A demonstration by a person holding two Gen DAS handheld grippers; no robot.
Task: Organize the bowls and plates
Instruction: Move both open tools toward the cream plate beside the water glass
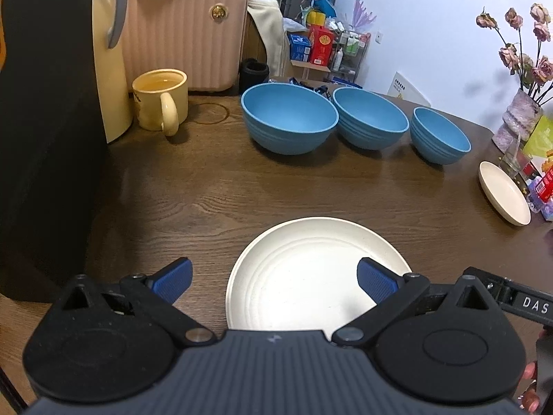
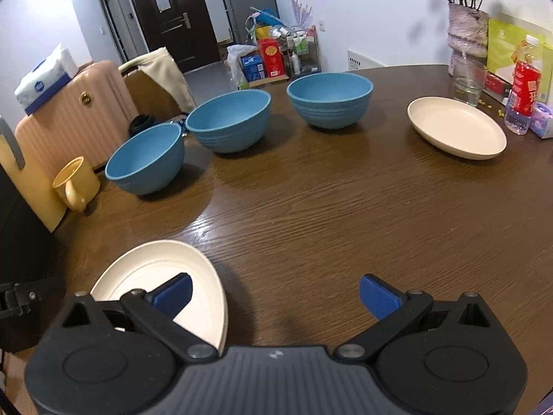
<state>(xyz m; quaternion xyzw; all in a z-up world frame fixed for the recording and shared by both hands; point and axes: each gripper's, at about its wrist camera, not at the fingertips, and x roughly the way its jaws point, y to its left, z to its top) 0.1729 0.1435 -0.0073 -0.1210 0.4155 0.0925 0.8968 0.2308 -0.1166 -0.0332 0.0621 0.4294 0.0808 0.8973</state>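
Observation:
Three blue bowls stand in a row on the wooden table: a large one (image 1: 289, 117) (image 2: 147, 159), a middle one (image 1: 370, 117) (image 2: 228, 119) and a small one (image 1: 439, 135) (image 2: 330, 98). A cream plate (image 1: 311, 276) (image 2: 162, 273) lies near the front edge. A second cream plate (image 1: 504, 192) (image 2: 456, 126) lies at the right. My left gripper (image 1: 274, 282) is open and empty, its right finger over the near plate. My right gripper (image 2: 275, 295) is open and empty, just right of that plate, with its left finger over the rim.
A yellow mug (image 1: 162, 103) (image 2: 75, 184) and a cream kettle (image 1: 110, 52) stand at the left by a pink suitcase (image 1: 186, 34). A vase of dried roses (image 2: 466, 34), a glass (image 2: 468, 81) and a red bottle (image 2: 523, 90) stand at the right.

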